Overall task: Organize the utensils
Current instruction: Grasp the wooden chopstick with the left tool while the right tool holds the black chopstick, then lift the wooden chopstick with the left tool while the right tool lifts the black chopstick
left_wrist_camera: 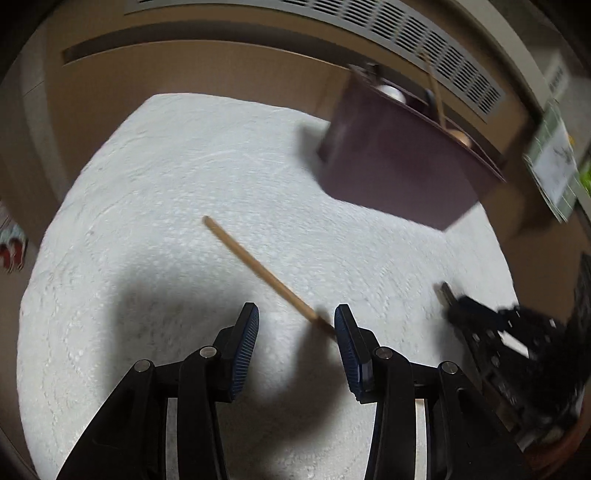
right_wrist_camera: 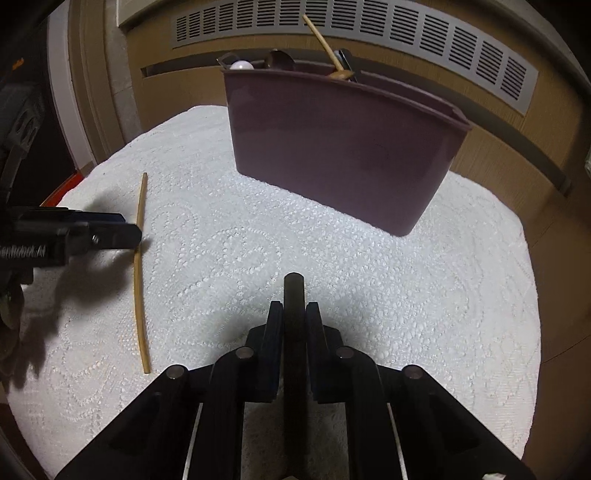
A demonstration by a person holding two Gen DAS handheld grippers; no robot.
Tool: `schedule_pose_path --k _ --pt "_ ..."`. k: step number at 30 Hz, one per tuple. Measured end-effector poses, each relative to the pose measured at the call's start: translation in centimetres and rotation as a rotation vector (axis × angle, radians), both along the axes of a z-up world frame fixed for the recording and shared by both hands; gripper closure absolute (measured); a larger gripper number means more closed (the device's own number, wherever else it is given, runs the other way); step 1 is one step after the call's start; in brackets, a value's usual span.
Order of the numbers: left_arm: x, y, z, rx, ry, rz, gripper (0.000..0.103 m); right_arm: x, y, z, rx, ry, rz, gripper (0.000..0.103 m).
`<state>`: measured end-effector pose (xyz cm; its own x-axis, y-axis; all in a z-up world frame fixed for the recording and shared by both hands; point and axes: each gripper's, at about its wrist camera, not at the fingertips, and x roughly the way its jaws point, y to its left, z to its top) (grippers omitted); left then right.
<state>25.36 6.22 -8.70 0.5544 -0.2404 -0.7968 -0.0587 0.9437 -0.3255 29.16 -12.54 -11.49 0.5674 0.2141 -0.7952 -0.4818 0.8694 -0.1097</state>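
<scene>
My left hand-held gripper [left_wrist_camera: 296, 319] hangs spread wide; my right hand-held gripper [right_wrist_camera: 294, 312] is clamped tight.

A domestic room, probably a home: a white embossed cloth [right_wrist_camera: 332, 251] covers a small table set against a tan wall fitted with a long grey louvred vent [right_wrist_camera: 369, 26], of the kind found on a heater or air-conditioning unit. A plum-coloured plastic bin [right_wrist_camera: 340, 147] holds household utensils. Papers, perhaps a calendar [left_wrist_camera: 554, 162], hang blurred at the edge of the left wrist view.
</scene>
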Motion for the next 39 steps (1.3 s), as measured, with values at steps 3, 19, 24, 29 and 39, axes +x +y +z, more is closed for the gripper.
schedule_pose_path --k 3,19,24,29,39 --pt "1.5 -0.5 0.0 0.03 0.015 0.059 0.06 -0.9 -0.8 0.7 0.047 -0.013 -0.02 0.092" --pt "-1.9 -4.6 -0.4 0.334 -0.068 -0.23 0.06 -2.2 -6.6 1.5 0.158 -0.011 -0.199 0.092" --pt "-2.6 -0.2 -0.4 0.234 -0.028 -0.154 0.061 -2.9 -5.5 2.1 0.176 -0.022 -0.166 0.092" --pt "-0.5 0.3 -0.3 0.146 -0.003 -0.066 0.062 -3.6 -4.1 1.9 0.157 -0.031 -0.131 0.092" --pt "0.4 -6.5 -0.3 0.244 -0.068 -0.303 0.089 -3.2 -4.5 0.8 0.139 0.029 -0.122 0.092"
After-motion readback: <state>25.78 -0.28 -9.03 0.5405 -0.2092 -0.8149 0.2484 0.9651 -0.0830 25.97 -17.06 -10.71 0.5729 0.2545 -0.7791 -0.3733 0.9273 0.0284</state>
